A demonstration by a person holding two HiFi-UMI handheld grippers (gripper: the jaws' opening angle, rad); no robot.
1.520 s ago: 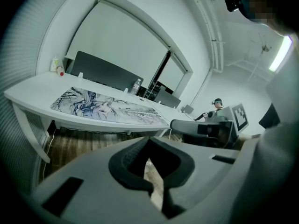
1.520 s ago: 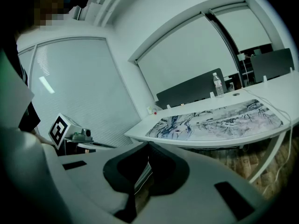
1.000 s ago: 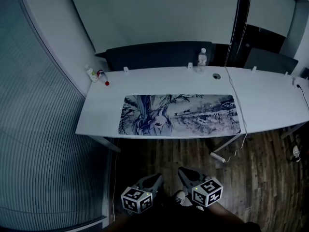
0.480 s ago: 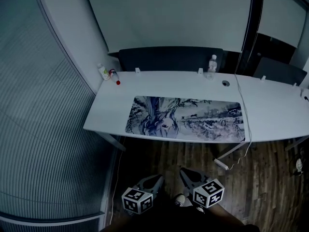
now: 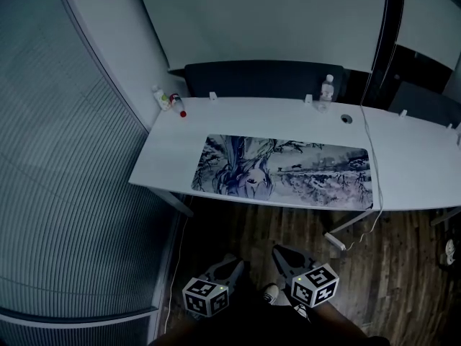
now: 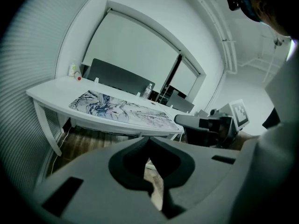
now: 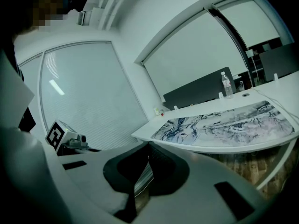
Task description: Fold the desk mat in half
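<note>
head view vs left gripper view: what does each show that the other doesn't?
Head view only: the left gripper's marker cube, seen from above. Left gripper view only: its tongs close up, shut, nothing between them. Both: the desk mat lying flat on the desk, the water bottle, the right gripper.

The head view is dim and bluish, the white desk (image 5: 173, 157) its brightest patch and the wood floor (image 5: 288, 225) under it in shadow, with straight lines bowing toward the edges. Both gripper views are round fisheye pictures with black corners. Their foreground at 6 o'clock is blurred, while the desk mat (image 7: 224, 122) is sharp.
</note>
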